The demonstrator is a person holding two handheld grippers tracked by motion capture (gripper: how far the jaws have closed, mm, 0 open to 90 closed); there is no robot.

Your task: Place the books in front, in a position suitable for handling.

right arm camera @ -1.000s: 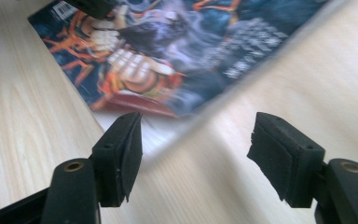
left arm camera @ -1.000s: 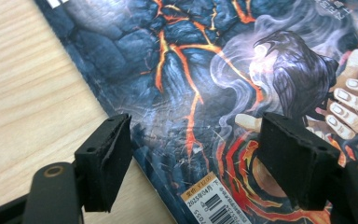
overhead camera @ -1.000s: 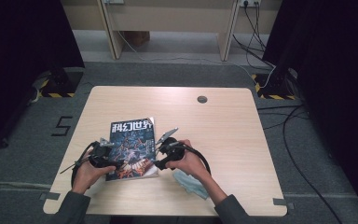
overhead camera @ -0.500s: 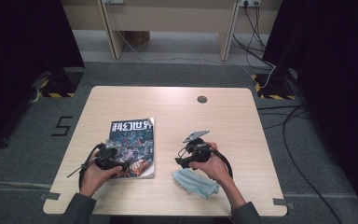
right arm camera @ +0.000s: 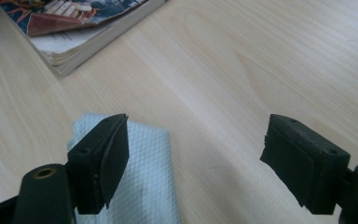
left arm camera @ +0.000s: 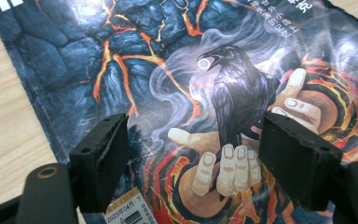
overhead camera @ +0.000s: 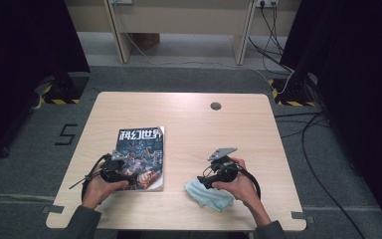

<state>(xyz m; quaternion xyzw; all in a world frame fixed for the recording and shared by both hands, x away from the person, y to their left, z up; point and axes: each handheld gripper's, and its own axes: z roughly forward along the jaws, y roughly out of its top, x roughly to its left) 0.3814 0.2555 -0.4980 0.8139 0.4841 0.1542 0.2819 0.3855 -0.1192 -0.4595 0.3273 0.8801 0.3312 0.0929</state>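
A magazine (overhead camera: 142, 157) with a dark cover of a raven and orange lava (left arm camera: 168, 70) lies closed on the left half of the wooden table (overhead camera: 189, 124). My left gripper (overhead camera: 131, 178) hovers open over its lower cover, jaws wide apart (left arm camera: 193, 154) and holding nothing. My right gripper (overhead camera: 202, 180) stands to the right, just over a crumpled light blue cloth (overhead camera: 210, 195). Its jaws have just been opening and are now wide (right arm camera: 193, 144) with only bare table between them. The cloth (right arm camera: 144, 186) lies under its left jaw. The magazine's corner (right arm camera: 74, 28) shows farther off.
A round grey cable hole (overhead camera: 215, 105) sits near the table's far edge. Beyond the table are a wooden desk frame (overhead camera: 179, 20) and cables (overhead camera: 298, 124) on grey carpet. Dark curtains hang on both sides.
My right gripper has moved right from the magazine's right edge to above the blue cloth, and its jaws stand wider. The left gripper stays over the magazine.
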